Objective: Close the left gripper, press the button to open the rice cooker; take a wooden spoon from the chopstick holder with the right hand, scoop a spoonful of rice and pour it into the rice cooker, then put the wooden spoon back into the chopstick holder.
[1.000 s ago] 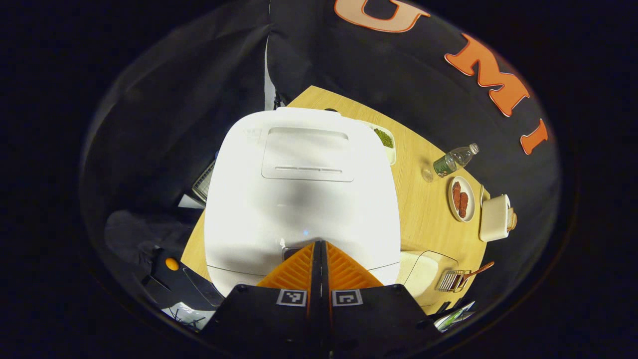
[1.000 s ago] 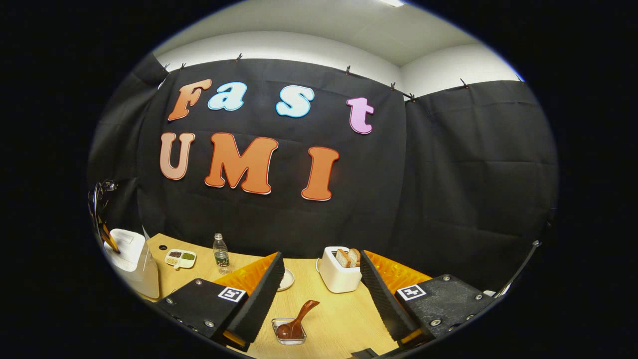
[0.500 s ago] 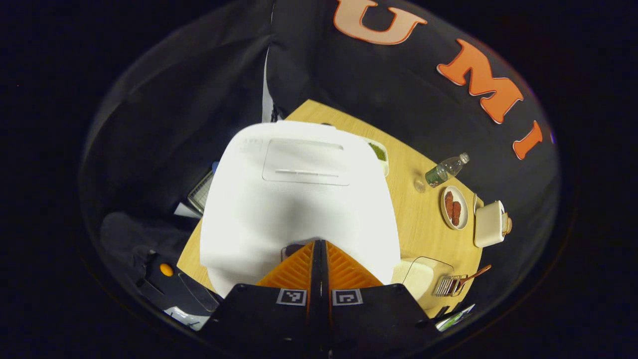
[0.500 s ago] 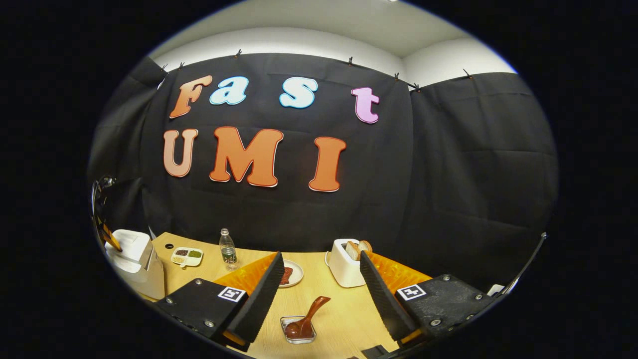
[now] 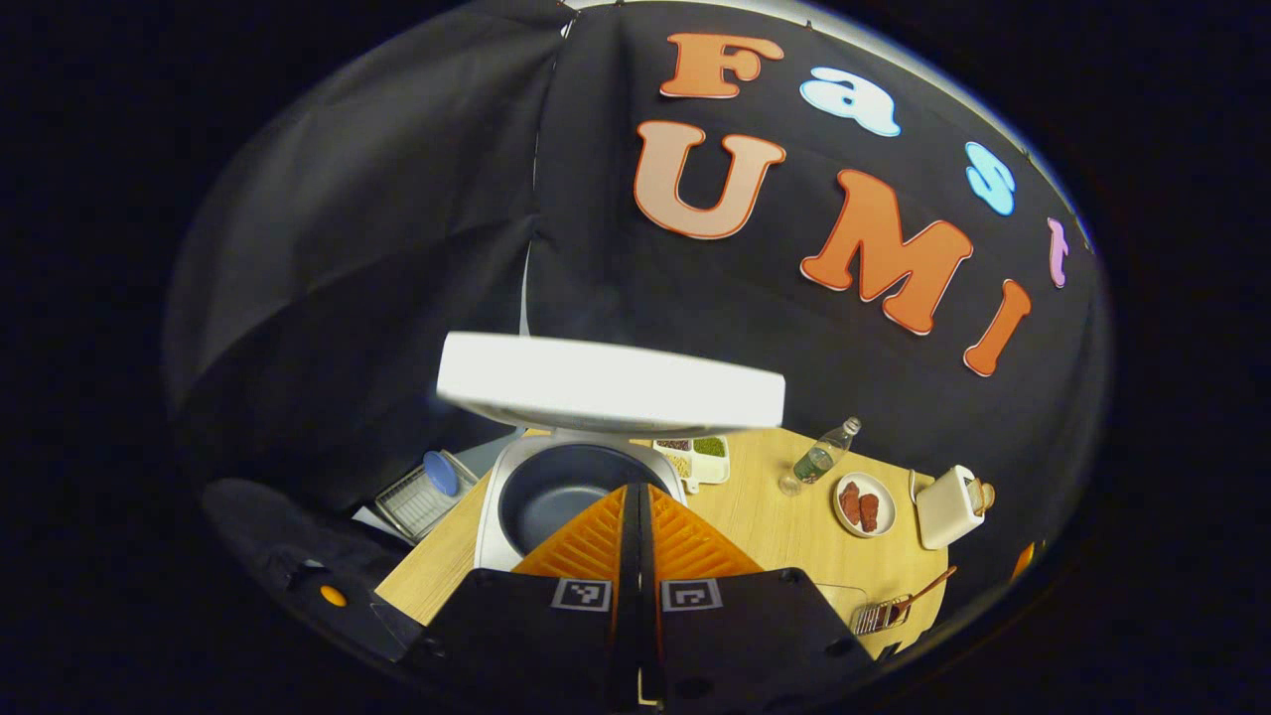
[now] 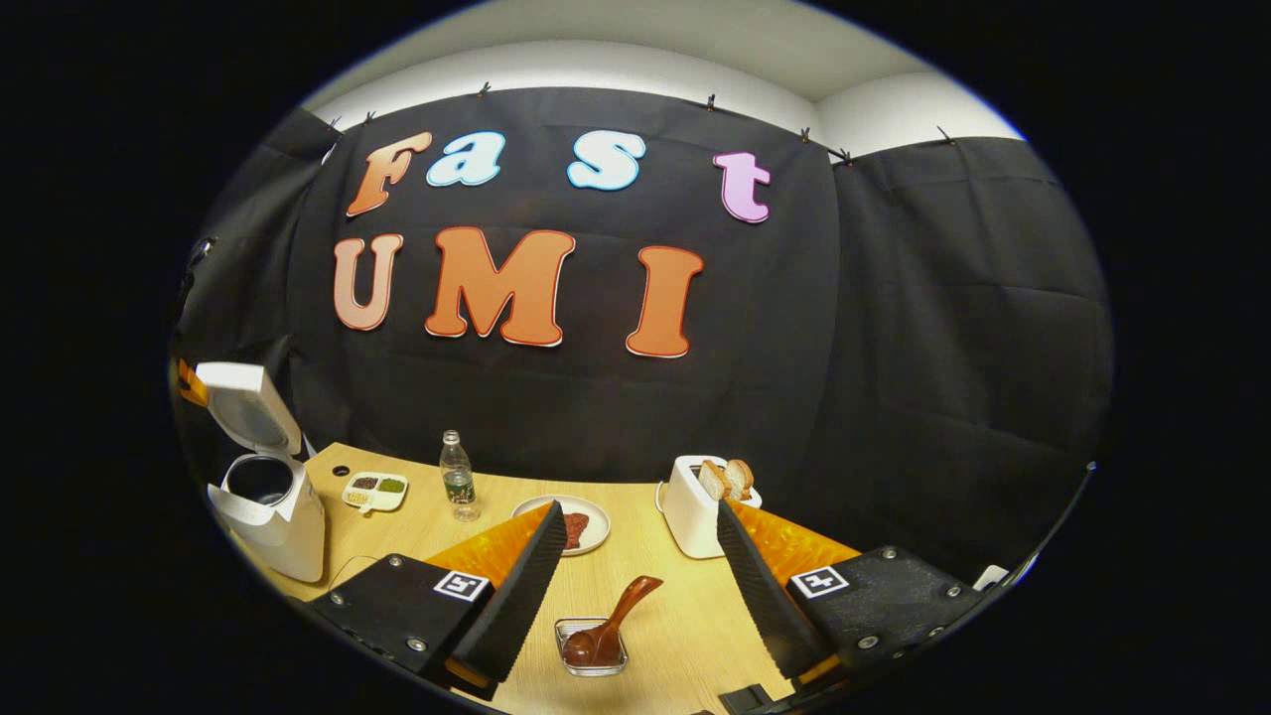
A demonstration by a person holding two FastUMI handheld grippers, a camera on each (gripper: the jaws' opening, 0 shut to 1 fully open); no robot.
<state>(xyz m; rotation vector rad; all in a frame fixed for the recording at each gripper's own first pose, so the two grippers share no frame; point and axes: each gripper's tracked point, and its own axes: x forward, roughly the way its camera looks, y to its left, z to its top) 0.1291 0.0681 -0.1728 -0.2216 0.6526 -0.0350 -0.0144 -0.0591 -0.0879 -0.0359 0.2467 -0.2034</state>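
Right gripper [image 6: 635, 586]: fingers spread wide, nothing between them, hovering above the table [image 6: 685, 636].
Left gripper [image 5: 636, 526]: fingers pressed together, holding nothing, tips over the front rim of the rice cooker [image 5: 586, 487].
Cooker state: lid [image 5: 611, 382] up, dark inner pot exposed (button step looks done). In the right gripper view the rice cooker [image 6: 268, 497] sits at the table's far left, lid [image 6: 248, 407] tilted back.
Wooden spoon [image 6: 611, 626]: bowl down in the chopstick holder [image 6: 592, 645], a small clear container low and centred between the right fingers.
Spoon axis: handle leans up and to the right, away from the camera, free end nearer the right-hand finger.
Nearer hand: right, clearly; in the left gripper view the wooden spoon [image 5: 918, 594] and chopstick holder [image 5: 879, 616] lie well off to the right.
Next move (my guess): bring the right gripper down and forward so the fingers straddle the handle across its long axis, above the holder rim.
Risk: handle is slanted, so an off-axis pinch may twist it.
Rice source: can't say which container holds it.
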